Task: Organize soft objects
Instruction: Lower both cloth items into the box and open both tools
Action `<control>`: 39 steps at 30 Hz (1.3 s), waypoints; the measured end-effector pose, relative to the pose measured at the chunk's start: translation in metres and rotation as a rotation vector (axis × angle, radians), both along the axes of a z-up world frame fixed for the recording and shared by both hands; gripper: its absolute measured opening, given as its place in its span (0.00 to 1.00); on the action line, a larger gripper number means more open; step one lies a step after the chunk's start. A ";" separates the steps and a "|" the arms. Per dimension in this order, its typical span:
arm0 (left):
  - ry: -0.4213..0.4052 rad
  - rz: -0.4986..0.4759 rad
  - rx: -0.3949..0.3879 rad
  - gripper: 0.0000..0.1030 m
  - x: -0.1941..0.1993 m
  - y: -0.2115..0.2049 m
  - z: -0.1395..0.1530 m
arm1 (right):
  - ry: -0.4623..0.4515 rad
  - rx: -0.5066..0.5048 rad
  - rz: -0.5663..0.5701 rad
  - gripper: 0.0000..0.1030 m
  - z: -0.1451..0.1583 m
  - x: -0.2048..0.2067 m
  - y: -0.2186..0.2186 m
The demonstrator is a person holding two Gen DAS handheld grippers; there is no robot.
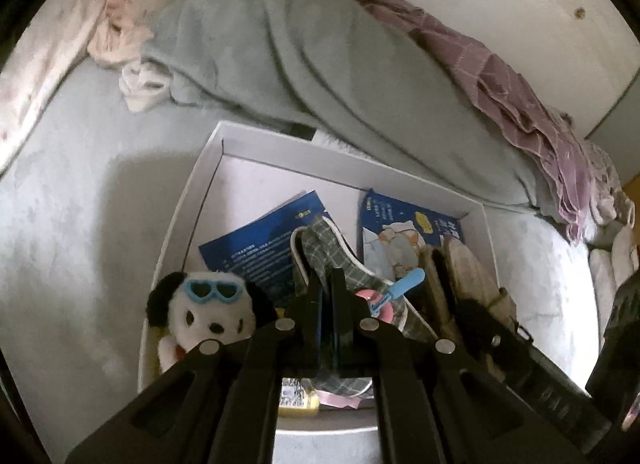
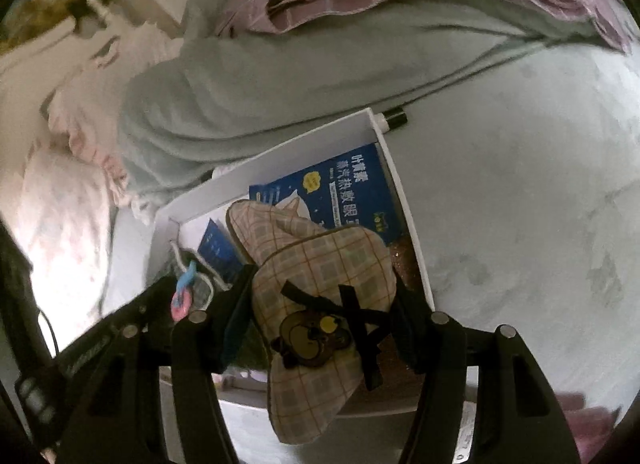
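Lowering both loads into the white box (image 1: 188, 200) on the bed, keep them level and clear of its walls. Your right gripper (image 2: 324, 324) stands wide, jaws around a beige plaid slipper (image 2: 320, 264) with a bear patch, which already lies over the blue packets. Your left gripper (image 1: 326, 284) is pinched shut on the green plaid slipper (image 1: 320, 248).

Beige plaid slipper (image 2: 316, 264) (brown bear patch); white box (image 1: 280, 152); grey-green blanket (image 1: 280, 56).
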State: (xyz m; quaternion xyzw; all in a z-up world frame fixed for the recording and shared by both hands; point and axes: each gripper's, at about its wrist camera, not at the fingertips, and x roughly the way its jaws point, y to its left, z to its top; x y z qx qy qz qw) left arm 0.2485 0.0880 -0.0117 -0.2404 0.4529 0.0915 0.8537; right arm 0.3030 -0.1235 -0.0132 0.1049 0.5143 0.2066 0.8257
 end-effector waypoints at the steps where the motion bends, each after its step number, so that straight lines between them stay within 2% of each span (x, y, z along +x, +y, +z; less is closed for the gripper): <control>1: -0.001 0.004 -0.013 0.01 0.000 0.001 -0.002 | -0.006 -0.031 0.013 0.62 -0.001 0.000 0.003; 2: -0.004 0.007 -0.024 0.01 0.000 0.002 -0.003 | -0.012 -0.068 0.024 0.63 -0.003 -0.001 0.006; 5: 0.000 0.016 -0.025 0.09 -0.002 0.004 0.000 | -0.020 -0.086 0.024 0.64 -0.003 -0.002 0.006; 7: -0.002 0.013 -0.010 0.23 -0.005 0.001 0.006 | -0.032 -0.073 0.018 0.65 0.000 -0.004 0.003; 10: -0.034 0.006 0.003 0.33 -0.010 -0.003 0.016 | -0.059 -0.019 -0.020 0.68 0.004 -0.004 -0.004; 14: -0.051 -0.033 -0.022 0.36 -0.013 -0.010 0.026 | -0.106 0.109 -0.065 0.72 0.010 -0.005 -0.017; 18: -0.001 -0.053 0.016 0.36 -0.012 -0.019 0.027 | -0.088 0.152 -0.079 0.72 0.005 -0.001 -0.018; 22: 0.061 -0.080 0.023 0.36 -0.014 -0.023 0.026 | -0.056 0.097 -0.057 0.72 0.019 -0.002 -0.019; 25: 0.072 -0.088 0.013 0.36 -0.019 -0.023 0.029 | -0.015 -0.051 -0.034 0.71 0.033 -0.007 -0.020; 27: 0.073 -0.096 0.020 0.36 -0.022 -0.026 0.033 | 0.055 -0.108 -0.016 0.52 0.033 -0.009 -0.022; 28: 0.075 -0.099 0.025 0.36 -0.024 -0.027 0.035 | 0.089 -0.096 0.004 0.38 0.032 -0.010 -0.024; 29: 0.076 -0.103 0.030 0.36 -0.025 -0.029 0.036 | 0.117 -0.079 0.024 0.31 0.030 -0.010 -0.024; 31: 0.081 -0.114 0.044 0.36 -0.026 -0.034 0.038 | 0.115 -0.080 0.038 0.28 0.029 -0.012 -0.024; 35: 0.096 -0.122 0.050 0.36 -0.023 -0.037 0.036 | 0.098 -0.145 0.002 0.28 0.023 -0.011 -0.021; 39: 0.107 -0.120 0.059 0.36 -0.022 -0.038 0.034 | 0.105 -0.150 -0.016 0.28 0.015 -0.007 -0.019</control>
